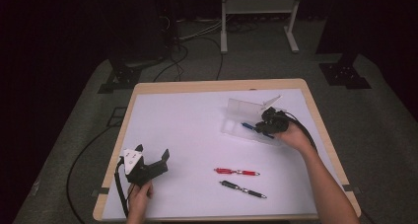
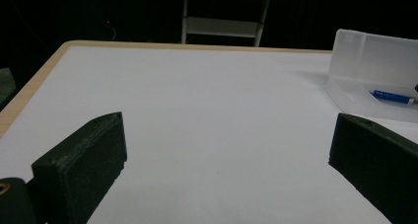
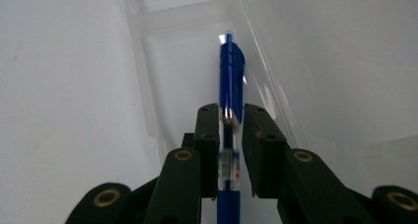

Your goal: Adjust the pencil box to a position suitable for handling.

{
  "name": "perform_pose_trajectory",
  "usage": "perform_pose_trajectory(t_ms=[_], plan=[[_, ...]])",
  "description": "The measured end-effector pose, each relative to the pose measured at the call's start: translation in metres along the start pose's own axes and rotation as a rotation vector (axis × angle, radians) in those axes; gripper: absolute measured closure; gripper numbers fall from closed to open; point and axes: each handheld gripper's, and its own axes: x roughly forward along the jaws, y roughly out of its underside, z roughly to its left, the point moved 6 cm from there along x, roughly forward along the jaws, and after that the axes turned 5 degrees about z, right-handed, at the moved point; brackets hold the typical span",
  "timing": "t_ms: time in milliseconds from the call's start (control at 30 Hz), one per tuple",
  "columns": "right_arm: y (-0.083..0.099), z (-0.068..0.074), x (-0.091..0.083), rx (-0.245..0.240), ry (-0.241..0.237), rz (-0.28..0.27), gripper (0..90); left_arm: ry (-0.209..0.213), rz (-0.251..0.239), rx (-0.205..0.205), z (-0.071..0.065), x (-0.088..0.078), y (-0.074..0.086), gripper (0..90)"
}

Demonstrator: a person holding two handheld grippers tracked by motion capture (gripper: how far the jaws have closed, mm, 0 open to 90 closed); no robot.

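The blue plastic click pen (image 3: pixel 230 81) lies lengthwise inside the clear plastic pencil case (image 3: pixel 148 100), which sits open toward the far right of the white-topped table (image 1: pixel 187 130), its lid raised. My right gripper (image 3: pixel 230 150) has the barrel between its jaws; there looks to be a sliver of daylight on the right pad, so I would not swear the pads press on it at all. From here I judge the step to be setting the pen down in the case, and doing it well means keeping the barrel parallel to the long walls, lowering until it rests on the floor, then parting the jaws straight outward so neither pad drags it. My left gripper (image 1: pixel 150 160) rests near the table's front left corner, jaws spread wide with nothing between them. A red pen (image 1: pixel 236 172) and a black pen (image 1: pixel 243 189) wait on the table, well apart from the case.
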Motion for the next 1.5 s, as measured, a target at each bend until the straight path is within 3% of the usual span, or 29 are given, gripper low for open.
perform_pose_trajectory(t_ms=[200,333,567,700,967,1500], plan=[[0.0,0.004,-0.007,-0.007,-0.011,-0.018,70.1,0.0,-0.003,0.001,0.0,0.0,0.0,0.4],[-0.002,0.012,-0.02,-0.02,-0.034,-0.055,67.2,-0.004,0.0,0.002,0.0,0.0,0.0,0.4],[-0.003,0.038,-0.043,-0.063,-0.107,-0.13,65.5,-0.006,-0.002,0.013,-0.001,0.0,0.0,0.4],[-0.001,0.05,-0.046,-0.09,-0.131,-0.145,61.8,-0.006,0.002,0.014,-0.001,0.0,0.0,0.3],[0.006,0.073,-0.048,-0.09,-0.188,-0.145,49.8,-0.001,-0.001,0.001,-0.001,0.0,0.0,0.4],[0.017,0.115,-0.051,-0.145,-0.212,-0.172,35.0,-0.008,0.005,0.012,-0.001,0.0,0.0,0.4]])
